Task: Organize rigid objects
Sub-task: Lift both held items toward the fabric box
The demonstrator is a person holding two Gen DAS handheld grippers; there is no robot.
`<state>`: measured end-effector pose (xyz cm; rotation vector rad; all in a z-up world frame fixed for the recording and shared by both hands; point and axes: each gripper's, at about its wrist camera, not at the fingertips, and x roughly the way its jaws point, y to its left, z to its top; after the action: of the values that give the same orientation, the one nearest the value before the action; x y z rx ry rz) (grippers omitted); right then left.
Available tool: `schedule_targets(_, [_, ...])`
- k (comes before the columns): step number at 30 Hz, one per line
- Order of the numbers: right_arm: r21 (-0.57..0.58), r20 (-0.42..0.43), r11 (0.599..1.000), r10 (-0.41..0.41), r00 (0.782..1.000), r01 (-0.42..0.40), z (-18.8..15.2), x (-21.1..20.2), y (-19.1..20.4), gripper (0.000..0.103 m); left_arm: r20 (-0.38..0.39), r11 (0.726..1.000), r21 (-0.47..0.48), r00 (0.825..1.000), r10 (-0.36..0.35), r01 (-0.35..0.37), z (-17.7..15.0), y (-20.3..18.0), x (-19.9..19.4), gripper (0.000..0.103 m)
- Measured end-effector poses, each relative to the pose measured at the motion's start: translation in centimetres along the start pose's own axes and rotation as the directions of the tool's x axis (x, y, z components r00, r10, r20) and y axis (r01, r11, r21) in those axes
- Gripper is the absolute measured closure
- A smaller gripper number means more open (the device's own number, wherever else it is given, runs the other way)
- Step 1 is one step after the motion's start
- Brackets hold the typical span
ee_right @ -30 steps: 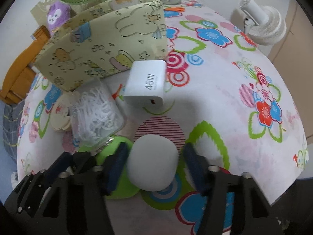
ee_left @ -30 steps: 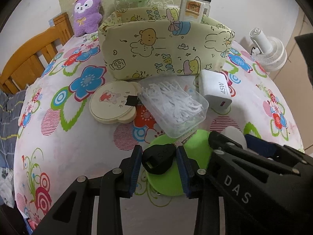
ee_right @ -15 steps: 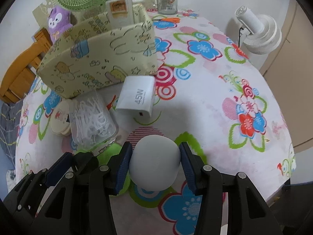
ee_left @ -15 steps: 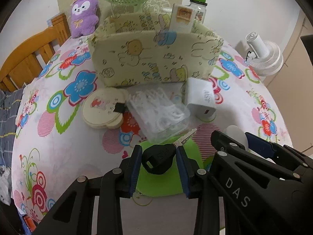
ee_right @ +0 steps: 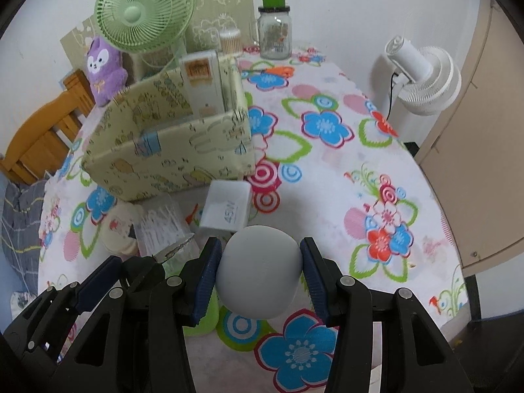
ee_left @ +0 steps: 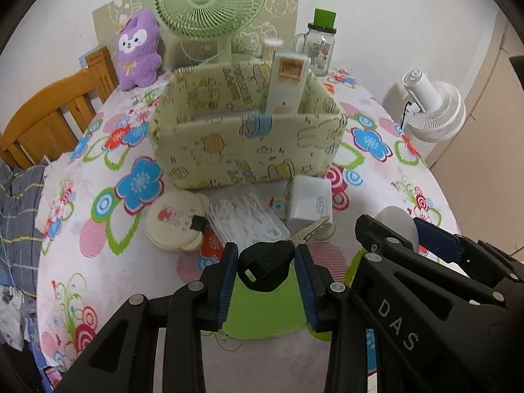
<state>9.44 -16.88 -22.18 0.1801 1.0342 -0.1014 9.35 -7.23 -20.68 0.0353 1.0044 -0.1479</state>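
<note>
Above the floral tablecloth (ee_right: 327, 177), left fingers (ee_left: 226, 281) clamp a black-headed key (ee_left: 267, 263); right fingers (ee_right: 206, 278) squeeze a grey ball (ee_right: 260, 271).

**Key and egg-shaped case in the air**

A black-headed key (ee_left: 266, 267) is hanging clamped, blade pointing toward the white charger (ee_left: 309, 202). A pale grey egg-shaped case (ee_right: 258, 270) is sitting gripped above the flowered tablecloth (ee_right: 327, 177).

Left hand-held gripper (ee_left: 266, 273) clamped on a load, right hand-held gripper (ee_right: 258, 273) alongside, likewise clamped
</note>
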Motion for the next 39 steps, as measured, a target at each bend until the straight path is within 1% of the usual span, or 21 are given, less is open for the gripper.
schedule_targets(7, [-0.005,0.031,1.000,0.011,0.999,-0.010,1.3,-1.9,0.5,0.050,0.014,1.000,-0.008,1.000,-0.010,0.010,1.2,0.1,-1.6,0.067])
schedule_targets(21, [-0.019,0.111,1.000,0.015,0.994,-0.013,3.5,-5.9,2.0,0.050,0.078,1.000,-0.025,0.997,-0.013,0.015,3.5,1.0,-5.0,0.067])
schedule_targets(30, [-0.032,0.151,0.999,0.035,0.988,-0.030,5.2,-7.3,3.1,0.050,0.110,0.999,-0.044,0.994,-0.007,0.011,5.0,2.0,-6.6,0.067])
schedule_targets(39, [-0.034,0.177,0.998,0.048,0.983,-0.043,6.9,-7.9,3.9,0.050,0.134,0.999,-0.046,0.991,0.002,0.004,6.7,2.5,-7.2,0.067])
